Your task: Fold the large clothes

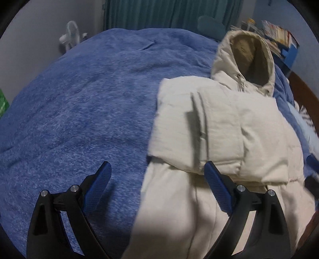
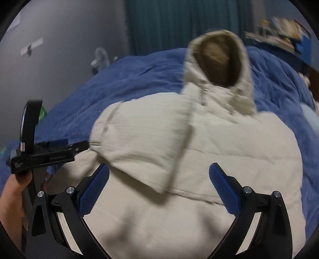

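Note:
A cream padded jacket (image 1: 229, 127) lies face up on a blue blanket (image 1: 79, 99), its hood (image 1: 245, 59) pointing to the far side. Both sleeves are folded across its chest (image 2: 143, 143). My left gripper (image 1: 157, 171) hovers open over the jacket's left edge, one finger above the blanket and the other above the jacket, gripping nothing. My right gripper (image 2: 159, 171) is open above the jacket's lower body with nothing between its pads. In the right wrist view the left gripper (image 2: 75, 145) shows side-on at the left, held by a hand (image 2: 12, 197).
The blanket covers a wide bed. A white fan (image 1: 69, 35) and teal curtain (image 1: 169, 14) stand behind it. A shelf of books (image 1: 279, 37) and a wooden bed frame (image 1: 303, 89) are at the right. Open blanket lies left of the jacket.

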The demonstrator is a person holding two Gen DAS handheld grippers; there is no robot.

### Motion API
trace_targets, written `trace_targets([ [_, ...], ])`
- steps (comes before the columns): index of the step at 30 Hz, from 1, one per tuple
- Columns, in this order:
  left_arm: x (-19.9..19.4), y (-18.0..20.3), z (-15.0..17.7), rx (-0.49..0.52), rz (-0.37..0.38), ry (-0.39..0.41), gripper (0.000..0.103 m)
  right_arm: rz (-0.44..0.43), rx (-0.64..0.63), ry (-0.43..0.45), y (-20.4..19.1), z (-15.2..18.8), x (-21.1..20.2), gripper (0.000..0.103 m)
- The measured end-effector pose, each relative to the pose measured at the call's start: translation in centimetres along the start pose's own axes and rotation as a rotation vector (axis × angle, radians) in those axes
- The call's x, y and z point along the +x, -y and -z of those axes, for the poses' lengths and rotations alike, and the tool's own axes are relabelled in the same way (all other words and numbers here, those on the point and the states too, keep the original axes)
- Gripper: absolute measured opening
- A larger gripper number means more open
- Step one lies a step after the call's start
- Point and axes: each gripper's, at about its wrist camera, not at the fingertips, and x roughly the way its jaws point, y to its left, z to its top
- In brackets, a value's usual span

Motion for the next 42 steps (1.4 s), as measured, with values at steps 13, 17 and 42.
trace_targets([
  [13,0.3,-3.7,-0.7,-0.023,0.001,0.029,0.089,0.157,-0.331,-0.070,-7.4,1.9,6.5,0.037],
  [17,0.6,-2.5,-0.6,0.017,-0.002,0.033,0.089,0.112,-0.200,-0.048,-4.7,0.9,5.1,0.011],
  [42,4.5,-0.9,-1.2,-0.030,0.078,-0.050,0.089,0.029,-0.175,-0.040,-3.5,2.0,5.0,0.066],
])
